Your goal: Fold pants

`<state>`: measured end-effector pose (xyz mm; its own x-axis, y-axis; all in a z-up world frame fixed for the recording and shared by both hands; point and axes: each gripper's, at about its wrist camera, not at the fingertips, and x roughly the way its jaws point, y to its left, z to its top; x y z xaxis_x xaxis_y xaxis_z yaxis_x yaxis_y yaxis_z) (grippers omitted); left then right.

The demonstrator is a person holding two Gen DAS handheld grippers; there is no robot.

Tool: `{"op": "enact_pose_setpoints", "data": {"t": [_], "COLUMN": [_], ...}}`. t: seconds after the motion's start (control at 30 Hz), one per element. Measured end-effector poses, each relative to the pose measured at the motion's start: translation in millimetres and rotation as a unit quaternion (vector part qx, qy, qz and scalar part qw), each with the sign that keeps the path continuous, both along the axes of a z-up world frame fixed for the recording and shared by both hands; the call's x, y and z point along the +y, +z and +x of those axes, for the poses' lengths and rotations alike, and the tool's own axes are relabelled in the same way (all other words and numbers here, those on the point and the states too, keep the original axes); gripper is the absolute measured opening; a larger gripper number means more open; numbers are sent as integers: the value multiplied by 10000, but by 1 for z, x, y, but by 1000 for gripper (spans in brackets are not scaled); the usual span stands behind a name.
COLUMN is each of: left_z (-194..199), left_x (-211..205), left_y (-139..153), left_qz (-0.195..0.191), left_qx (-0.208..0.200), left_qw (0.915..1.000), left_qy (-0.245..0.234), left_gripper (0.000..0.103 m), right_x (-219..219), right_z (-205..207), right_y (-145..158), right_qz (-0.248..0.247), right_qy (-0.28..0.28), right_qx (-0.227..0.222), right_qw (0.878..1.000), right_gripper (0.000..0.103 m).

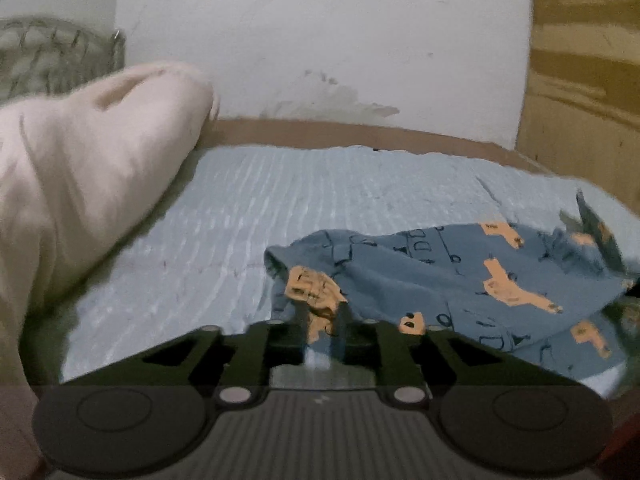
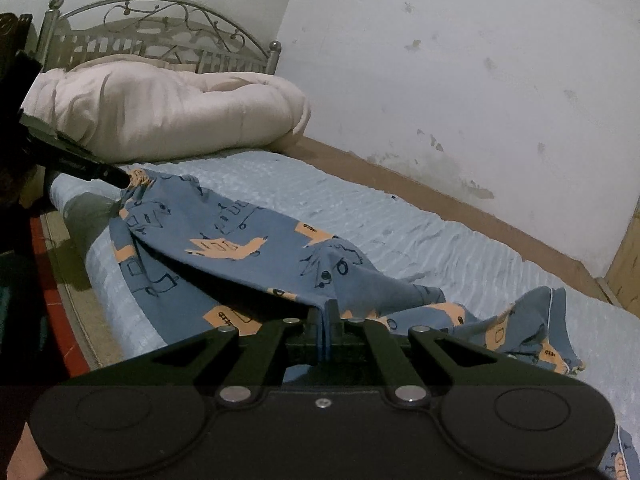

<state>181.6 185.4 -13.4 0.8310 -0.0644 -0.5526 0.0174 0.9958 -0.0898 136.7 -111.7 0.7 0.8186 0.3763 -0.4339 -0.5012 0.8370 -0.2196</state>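
You stand at a bed point(image 2: 400, 220) under a pale blue ribbed sheet, a scuffed white wall point(image 2: 460, 80) along its far side and a metal headboard point(image 2: 160, 36) at one end, with a bunched pink duvet point(image 2: 168, 112) piled below it. Across the sheet lie the pants point(image 2: 248, 240), blue with peach and dark line prints, stretched in a loose sag between your two tools and trailing off in a crumpled heap to the right. Your left tool point(image 1: 322, 320) is closed on one gathered edge of the cloth, a peach patch pinched between its fingers; from the right wrist view the same tool point(image 2: 120, 176) shows at the far left, holding that corner just above the mattress edge. Your right tool point(image 2: 324, 316) is closed on another fold of the cloth, which hangs down between its fingers. The step in hand looks to be the spreading or the first fold, both edges gripped and lifted. The next move probably calls for drawing the two tools apart to take out the slack, then laying the pants flat, keeping both pinches firm so that the thin cloth does not slip free.
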Motion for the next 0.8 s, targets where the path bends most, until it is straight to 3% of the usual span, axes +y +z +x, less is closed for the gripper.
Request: {"op": "enact_pose_setpoints", "data": {"t": [0.1,0.2,0.23,0.27,0.3,0.37,0.63,0.8], "left_z": [3,17,21,25,27,31,20,21], "left_x": [9,14,15,15,14,10,7,4], "left_y": [2,1,0,0,-1,0,14,1], "left_qz": [-425,-733,-778,-812,-794,-689,-485,-204], "left_qx": [-30,112,154,157,154,254,204,290], "left_qw": [9989,9965,9957,9949,9947,9942,9948,9956], "left_qy": [194,377,470,573,641,791,868,863], "left_gripper": [48,49,48,35,15,10,6,9], "right_x": [-1,-1,0,0,0,1,6,13], "right_z": [-2,-2,-1,-1,-2,-4,-29,-39], "right_y": [-1,-4,-4,-5,-5,-5,2,-15], "right_qz": [-41,-65,-61,-62,-78,-119,-581,-1018], "right_qy": [1,-6,-14,-16,-20,-17,163,261], "right_qx": [-25,-15,-8,-14,-41,-115,-522,-331], "right_qw": [10000,10000,10000,10000,10000,9999,9968,9939], "right_gripper": [0,0,0,0,0,0,0,0]}}
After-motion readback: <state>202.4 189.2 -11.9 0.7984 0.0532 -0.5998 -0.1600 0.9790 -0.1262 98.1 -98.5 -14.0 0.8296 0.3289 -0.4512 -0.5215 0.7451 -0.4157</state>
